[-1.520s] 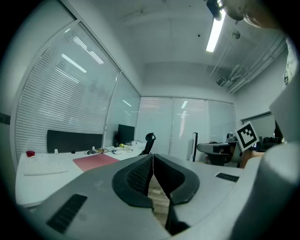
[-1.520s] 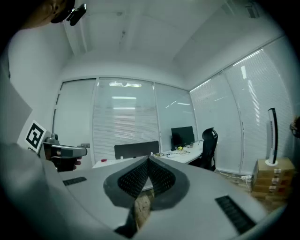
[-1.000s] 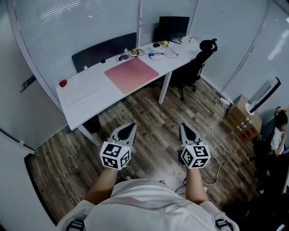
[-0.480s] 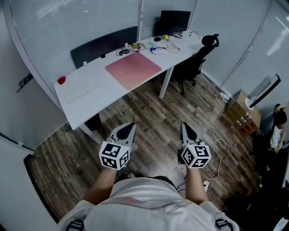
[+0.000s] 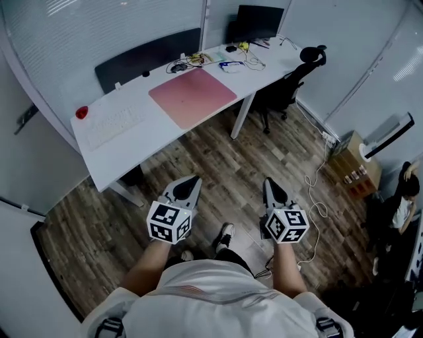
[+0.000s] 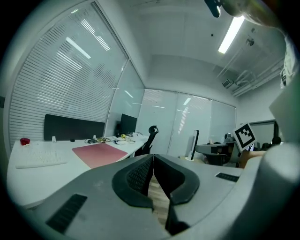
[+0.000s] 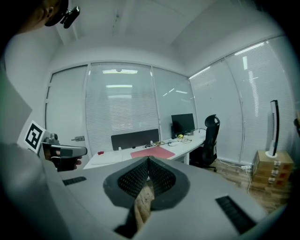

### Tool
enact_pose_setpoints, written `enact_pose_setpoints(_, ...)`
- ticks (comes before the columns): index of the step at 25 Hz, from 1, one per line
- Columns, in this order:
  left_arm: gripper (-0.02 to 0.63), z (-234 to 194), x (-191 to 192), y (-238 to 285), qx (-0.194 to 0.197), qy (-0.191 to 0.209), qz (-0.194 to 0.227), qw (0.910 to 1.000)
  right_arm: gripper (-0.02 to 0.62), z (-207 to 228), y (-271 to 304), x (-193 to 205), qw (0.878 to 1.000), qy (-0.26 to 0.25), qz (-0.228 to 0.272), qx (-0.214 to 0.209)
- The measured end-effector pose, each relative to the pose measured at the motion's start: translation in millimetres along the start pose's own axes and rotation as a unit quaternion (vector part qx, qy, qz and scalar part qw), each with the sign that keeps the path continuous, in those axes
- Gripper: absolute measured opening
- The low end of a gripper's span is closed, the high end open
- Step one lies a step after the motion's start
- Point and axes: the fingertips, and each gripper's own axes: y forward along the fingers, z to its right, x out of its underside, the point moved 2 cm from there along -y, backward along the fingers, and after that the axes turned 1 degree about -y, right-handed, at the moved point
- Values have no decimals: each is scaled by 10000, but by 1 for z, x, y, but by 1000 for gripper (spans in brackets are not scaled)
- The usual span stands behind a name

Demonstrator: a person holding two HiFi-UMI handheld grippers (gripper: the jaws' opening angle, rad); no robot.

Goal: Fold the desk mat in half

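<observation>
A long white desk [image 5: 132, 142] stands at the far side of an office with a wood-plank floor [image 5: 218, 158] and glass walls [image 5: 99, 26] with blinds. A dark panel [image 5: 149, 63] runs along the desk's far edge. A white keyboard [image 5: 112, 125] lies on the desk's left part, with a small red thing [image 5: 82, 112] at the far left end. A dark monitor [image 5: 254, 20] and a tangle of cables [image 5: 231, 64] sit at the far right end. A black chair [image 5: 291, 86] stands at the desk's right end, and a cardboard box [image 5: 350, 165] sits further right by the wall. A person [image 5: 400, 204] is at the right edge.

The mat [image 5: 192, 97] is pink and rectangular. It lies flat and unfolded on the desk, right of the keyboard, reaching close to the near edge.

The left tool [image 5: 192, 179] and right tool [image 5: 269, 183] hang side by side over the floor, well apart from the desk. Both are clenched with nothing between the jaws.
</observation>
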Motion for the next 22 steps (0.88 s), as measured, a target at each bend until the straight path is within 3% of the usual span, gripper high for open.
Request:
enact_pose_setpoints(5,15,-16,-13,51,-288,66,-72,9995,51,34,51,-6,9995,124,29,-291)
enact_pose_setpoints(11,15,-12,-36,134,-496,176,-101,9986,51,117,98,-23,9987,333,76,-389)
enact_pose_setpoints(17,15,-3,-33,195,-747,65,-165,9971,51,185,133,-25,9979,348,-14,-552)
enact_pose_setpoints(22,15,-6,-22,221,-903,-56,-332,9953,51,206,161,-16,9961,389,-233,-760)
